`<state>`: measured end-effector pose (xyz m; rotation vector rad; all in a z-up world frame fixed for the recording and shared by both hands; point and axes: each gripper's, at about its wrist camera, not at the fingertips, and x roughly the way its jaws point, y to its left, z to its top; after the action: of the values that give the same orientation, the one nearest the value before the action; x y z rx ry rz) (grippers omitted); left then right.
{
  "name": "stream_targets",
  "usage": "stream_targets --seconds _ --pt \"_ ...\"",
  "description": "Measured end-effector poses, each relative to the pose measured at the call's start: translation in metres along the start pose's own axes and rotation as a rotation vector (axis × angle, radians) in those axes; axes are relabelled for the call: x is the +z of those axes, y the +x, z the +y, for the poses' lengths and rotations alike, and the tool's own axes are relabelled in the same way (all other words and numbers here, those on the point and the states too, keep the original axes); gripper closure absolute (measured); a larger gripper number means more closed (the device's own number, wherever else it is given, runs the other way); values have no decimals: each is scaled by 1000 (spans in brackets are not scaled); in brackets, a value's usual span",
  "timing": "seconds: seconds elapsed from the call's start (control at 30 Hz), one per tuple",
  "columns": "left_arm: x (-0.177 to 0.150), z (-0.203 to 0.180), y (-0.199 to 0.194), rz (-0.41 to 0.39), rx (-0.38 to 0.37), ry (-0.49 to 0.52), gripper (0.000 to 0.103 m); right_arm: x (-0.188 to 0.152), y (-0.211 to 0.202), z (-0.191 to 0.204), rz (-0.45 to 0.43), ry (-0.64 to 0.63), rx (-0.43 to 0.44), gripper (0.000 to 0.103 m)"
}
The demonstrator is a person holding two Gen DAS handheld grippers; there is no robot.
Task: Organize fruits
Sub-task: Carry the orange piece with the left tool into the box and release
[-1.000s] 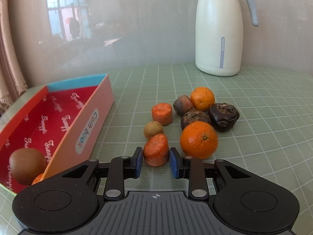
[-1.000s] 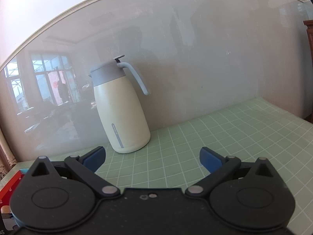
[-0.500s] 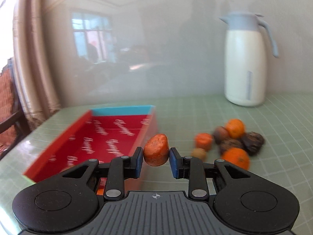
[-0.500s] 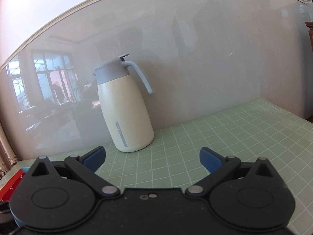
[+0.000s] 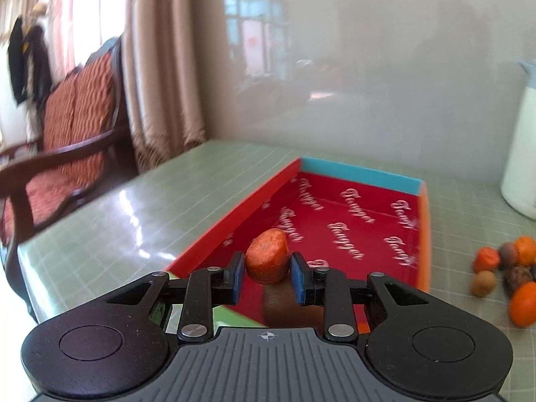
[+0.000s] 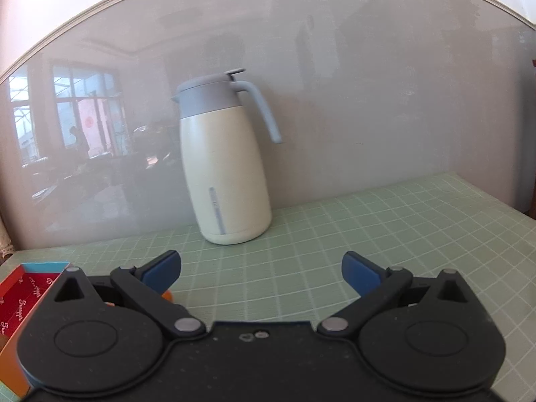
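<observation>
My left gripper (image 5: pixel 267 274) is shut on an orange carrot piece (image 5: pixel 267 255), held above the near end of the red box (image 5: pixel 348 224). A brown round fruit (image 5: pixel 284 305) lies in the box just below the held piece. The other fruits (image 5: pixel 506 268) sit in a cluster on the table at the right edge of the left wrist view: oranges, a second carrot piece, dark fruits and a small tan one. My right gripper (image 6: pixel 261 269) hangs open over the green mat with nothing between its fingers. In the right wrist view the red box (image 6: pixel 20 288) shows at the lower left.
A cream thermos jug (image 6: pixel 224 174) with a grey lid stands at the back by the glossy wall, and also shows as a cream jug (image 5: pixel 521 154) in the left wrist view. A wooden chair with red cushions (image 5: pixel 63 124) stands past the table's left edge. The table has a green grid mat (image 6: pixel 368 234).
My left gripper lifted the carrot piece off the table from beside the fruit cluster and swung it left over the red box. The right gripper drifted slightly, the jug now sitting more central.
</observation>
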<state>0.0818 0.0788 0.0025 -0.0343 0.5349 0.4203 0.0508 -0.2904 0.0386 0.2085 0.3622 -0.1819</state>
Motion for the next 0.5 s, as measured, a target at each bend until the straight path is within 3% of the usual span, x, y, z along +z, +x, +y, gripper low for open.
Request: stream_targets --seconds 0.2,0.5 --pt "-1 11 11 28 47 -32 73 -2 1 17 11 -16 29 0" --pt "-1 10 6 41 45 -55 67 0 0 17 10 -10 17 0"
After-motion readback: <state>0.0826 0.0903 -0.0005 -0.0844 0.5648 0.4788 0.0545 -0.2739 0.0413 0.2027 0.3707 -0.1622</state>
